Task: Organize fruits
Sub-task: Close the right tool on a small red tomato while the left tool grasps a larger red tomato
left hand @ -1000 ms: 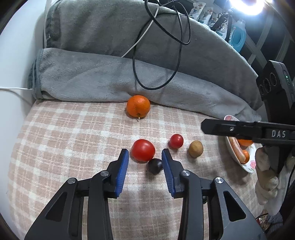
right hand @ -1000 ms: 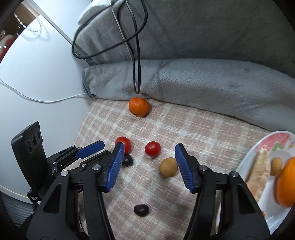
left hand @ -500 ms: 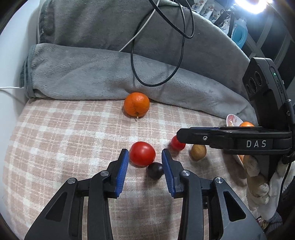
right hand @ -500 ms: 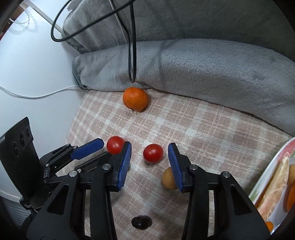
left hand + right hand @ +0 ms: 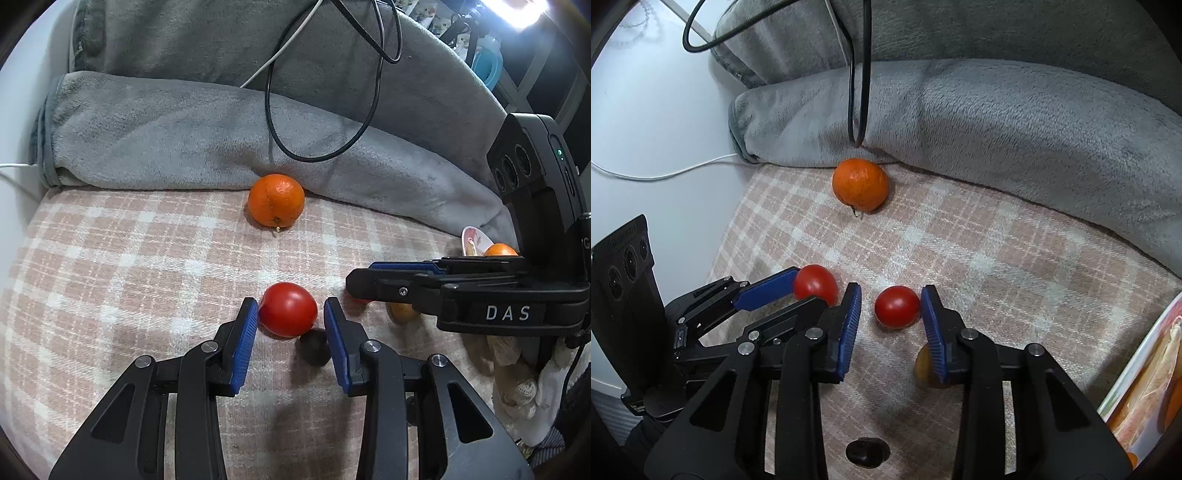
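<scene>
Both grippers are now sitting lower and closer to the fruit than a second ago, and the right gripper (image 5: 891, 315) has narrowed sharply around the small red tomato (image 5: 897, 307), which was lying ahead of much wider jaws then. Its jaws are closing at this moment: the right-hand pad is touching or nearly touching the tomato's side, while a gap is showing at the left-hand pad, so the fruit is between them but not yet pinched. The left gripper (image 5: 290, 317) is also closing, its jaws bracketing the larger red tomato (image 5: 288, 309); its left pad is touching the skin, its right pad standing just off it.

Doing this well probably means closing gently and evenly, since tomatoes are soft and round and could squirt forward out of the pads. The left gripper is also crowding a dark round fruit (image 5: 315, 347) lying just inside its right jaw, touching the tomato; a careless squeeze could trap it. Behind the right gripper's right jaw, a brownish fruit (image 5: 925, 369) is tucked partly out of sight.

Room is tight between the two grippers, whose near fingers are almost overlapping. Ahead of the jaws the checked cloth (image 5: 997, 258) is lying open up to the orange (image 5: 860, 184) against the grey blanket (image 5: 997, 122). The plate (image 5: 1134, 373) is waiting beyond the right jaw.
</scene>
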`<state>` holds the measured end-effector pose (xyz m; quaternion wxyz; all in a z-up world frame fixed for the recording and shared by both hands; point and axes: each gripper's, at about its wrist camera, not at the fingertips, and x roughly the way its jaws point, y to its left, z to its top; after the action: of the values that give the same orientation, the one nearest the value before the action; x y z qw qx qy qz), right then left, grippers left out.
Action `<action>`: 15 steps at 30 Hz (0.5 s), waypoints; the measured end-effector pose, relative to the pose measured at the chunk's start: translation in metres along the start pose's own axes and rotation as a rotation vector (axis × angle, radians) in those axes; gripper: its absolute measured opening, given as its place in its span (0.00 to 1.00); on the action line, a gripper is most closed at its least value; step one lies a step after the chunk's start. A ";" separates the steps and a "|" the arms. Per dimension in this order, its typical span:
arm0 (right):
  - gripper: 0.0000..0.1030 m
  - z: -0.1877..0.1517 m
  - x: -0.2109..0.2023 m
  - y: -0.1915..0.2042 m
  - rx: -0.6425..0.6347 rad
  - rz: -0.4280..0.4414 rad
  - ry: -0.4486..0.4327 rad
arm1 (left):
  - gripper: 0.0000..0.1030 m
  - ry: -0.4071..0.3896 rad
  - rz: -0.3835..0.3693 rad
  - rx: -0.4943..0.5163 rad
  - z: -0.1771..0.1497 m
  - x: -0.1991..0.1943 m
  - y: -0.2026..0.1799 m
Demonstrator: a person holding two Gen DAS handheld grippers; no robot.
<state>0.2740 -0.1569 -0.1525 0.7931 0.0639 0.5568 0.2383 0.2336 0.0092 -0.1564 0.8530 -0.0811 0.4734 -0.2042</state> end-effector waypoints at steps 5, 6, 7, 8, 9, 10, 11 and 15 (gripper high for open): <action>0.26 -0.001 0.003 0.003 -0.016 -0.011 0.008 | 0.31 -0.002 0.004 0.000 0.000 -0.001 0.001; 0.26 -0.001 0.003 0.003 -0.017 -0.013 0.008 | 0.31 -0.003 0.005 0.001 0.000 -0.001 0.001; 0.26 -0.001 0.003 0.004 -0.020 -0.015 0.007 | 0.31 -0.004 0.006 0.002 -0.001 -0.001 0.001; 0.26 -0.001 0.003 0.005 -0.021 -0.017 0.006 | 0.30 -0.006 0.006 0.002 -0.001 -0.001 0.002; 0.26 -0.001 0.003 0.005 -0.020 -0.017 0.005 | 0.30 -0.007 0.007 0.002 -0.001 -0.002 0.002; 0.26 -0.001 0.003 0.006 -0.020 -0.015 0.004 | 0.30 -0.007 0.008 0.003 -0.001 -0.002 0.002; 0.26 -0.002 0.002 0.006 -0.020 -0.013 0.004 | 0.30 -0.009 0.010 0.003 -0.001 -0.003 0.001; 0.26 -0.003 -0.003 0.009 -0.024 -0.010 -0.010 | 0.30 -0.021 0.013 0.005 -0.002 -0.008 0.000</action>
<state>0.2677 -0.1510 -0.1478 0.7979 0.0527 0.5501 0.2409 0.2278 0.0134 -0.1513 0.8595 -0.0780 0.4642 -0.1992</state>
